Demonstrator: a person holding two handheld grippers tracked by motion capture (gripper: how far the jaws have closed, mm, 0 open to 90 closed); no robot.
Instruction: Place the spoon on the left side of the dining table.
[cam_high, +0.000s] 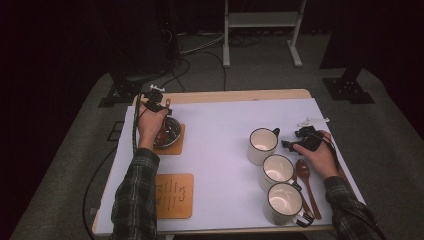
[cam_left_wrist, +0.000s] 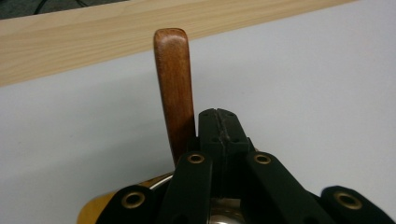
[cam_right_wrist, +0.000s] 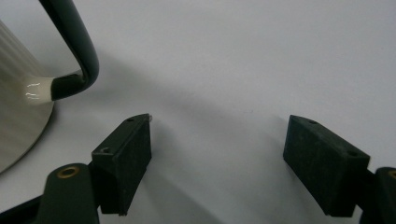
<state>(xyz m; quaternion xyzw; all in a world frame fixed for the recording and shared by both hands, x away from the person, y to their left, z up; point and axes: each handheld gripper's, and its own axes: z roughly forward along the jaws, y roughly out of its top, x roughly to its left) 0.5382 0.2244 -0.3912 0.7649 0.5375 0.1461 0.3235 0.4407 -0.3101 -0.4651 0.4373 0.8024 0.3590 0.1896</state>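
Note:
A metal bowl (cam_high: 170, 131) sits on a wooden coaster (cam_high: 176, 145) at the left of the white sheet. My left gripper (cam_high: 159, 102) hovers over the bowl's far rim. In the left gripper view its jaws (cam_left_wrist: 219, 116) are pressed together, and a brown wooden spoon handle (cam_left_wrist: 175, 84) stands against their left side, not between the tips. The bowl's rim (cam_left_wrist: 159, 179) and the coaster (cam_left_wrist: 93, 210) peek out below. My right gripper (cam_high: 295, 142) rests on the sheet just right of the farthest mug (cam_high: 262, 145). Its jaws (cam_right_wrist: 217, 135) are wide apart over bare sheet, with the mug's dark handle (cam_right_wrist: 79, 42) at upper left.
Two more white mugs (cam_high: 277, 170) (cam_high: 283, 202) stand in a row toward the near right edge, with wooden spoons (cam_high: 304, 172) lying beside them. A second, slotted coaster (cam_high: 174, 195) lies near the front left. The wooden table edge (cam_left_wrist: 93, 37) runs behind the sheet.

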